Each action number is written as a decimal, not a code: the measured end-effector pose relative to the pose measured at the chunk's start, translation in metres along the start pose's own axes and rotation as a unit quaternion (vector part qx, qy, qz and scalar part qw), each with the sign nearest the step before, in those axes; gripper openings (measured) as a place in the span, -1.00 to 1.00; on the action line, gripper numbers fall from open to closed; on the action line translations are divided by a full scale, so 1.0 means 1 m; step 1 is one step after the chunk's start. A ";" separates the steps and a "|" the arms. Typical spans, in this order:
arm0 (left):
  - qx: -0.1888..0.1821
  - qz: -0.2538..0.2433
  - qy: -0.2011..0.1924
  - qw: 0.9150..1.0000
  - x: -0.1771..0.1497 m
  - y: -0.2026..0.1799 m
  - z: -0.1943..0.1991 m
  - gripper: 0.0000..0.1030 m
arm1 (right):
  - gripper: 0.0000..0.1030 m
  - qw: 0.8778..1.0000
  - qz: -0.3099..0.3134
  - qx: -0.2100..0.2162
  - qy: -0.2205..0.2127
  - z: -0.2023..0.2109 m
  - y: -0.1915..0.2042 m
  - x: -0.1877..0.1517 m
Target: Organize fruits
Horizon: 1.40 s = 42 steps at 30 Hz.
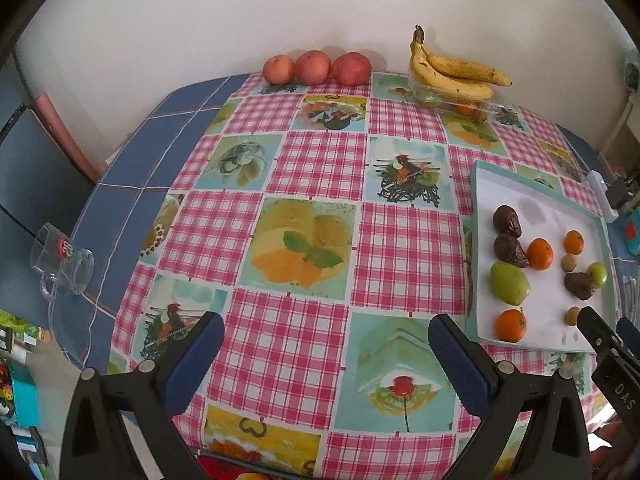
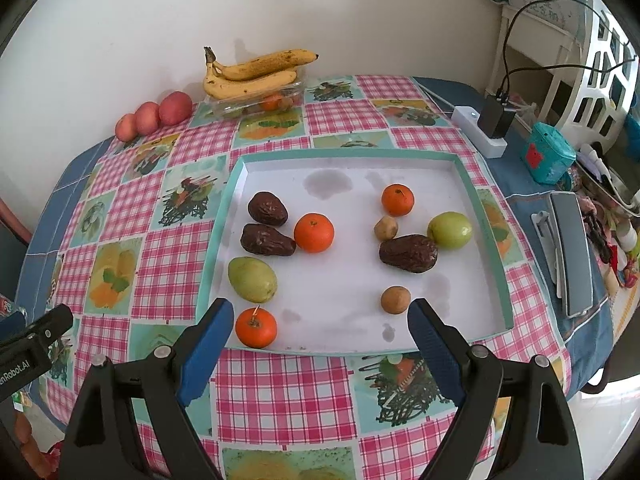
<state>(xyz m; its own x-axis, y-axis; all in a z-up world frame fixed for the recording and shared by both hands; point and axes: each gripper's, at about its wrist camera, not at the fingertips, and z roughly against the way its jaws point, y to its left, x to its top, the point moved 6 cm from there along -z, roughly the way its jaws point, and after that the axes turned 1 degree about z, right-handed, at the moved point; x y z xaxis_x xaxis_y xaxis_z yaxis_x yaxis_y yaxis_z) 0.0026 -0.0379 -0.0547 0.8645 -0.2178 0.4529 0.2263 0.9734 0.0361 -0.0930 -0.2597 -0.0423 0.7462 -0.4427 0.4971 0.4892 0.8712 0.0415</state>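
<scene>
1. My right gripper (image 2: 320,320) hangs over the near edge of the white tray (image 2: 464,168), its blue jaws spread wide with nothing between them
2. Just ahead of its left finger lies an orange with a stem (image 2: 256,327), inside the tray's near edge; just ahead of the right finger sits a small brown round fruit (image 2: 395,299)
3. Further ahead and to the left I see a green pear-shaped fruit (image 2: 252,279), then two wrinkled dark brown fruits (image 2: 267,209) one behind the other, with a second orange (image 2: 314,232) touching the nearer one on its right
4. Ahead and to the right there is a third dark fruit (image 2: 408,253) lying against a round green fruit (image 2: 449,230); a small tan fruit (image 2: 385,228) and a third orange (image 2: 397,199) sit behind them
5. My left gripper (image 1: 326,334) hovers over bare chequered tablecloth (image 1: 312,168), jaws also wide and empty; the tray is off to its right
6. Far ahead of both, by the wall, three red apples (image 1: 313,67) stand in a row and bananas (image 2: 252,76) rest on a clear container (image 2: 256,106) that seems to hold more fruit, though I can't make it out
7. A glass mug (image 1: 64,260) stands well to the left of the left gripper
</scene>
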 end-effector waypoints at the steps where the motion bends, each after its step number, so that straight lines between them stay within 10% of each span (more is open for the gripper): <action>1: 0.001 0.000 0.002 1.000 0.000 0.000 -0.001 1.00 | 0.73 1.000 0.000 0.000 0.001 0.000 0.000 0.000; 42: -0.002 -0.005 0.019 1.000 -0.005 -0.001 -0.007 1.00 | 0.73 1.000 0.000 -0.004 0.008 -0.003 0.002 -0.002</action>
<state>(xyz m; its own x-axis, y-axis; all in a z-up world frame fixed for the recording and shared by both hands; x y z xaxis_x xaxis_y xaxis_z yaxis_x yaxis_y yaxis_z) 0.0008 -0.0379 -0.0630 0.8785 -0.2303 0.4187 0.2372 0.9708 0.0362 -0.0926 -0.2577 -0.0459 0.7537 -0.4453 0.4834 0.4924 0.8697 0.0334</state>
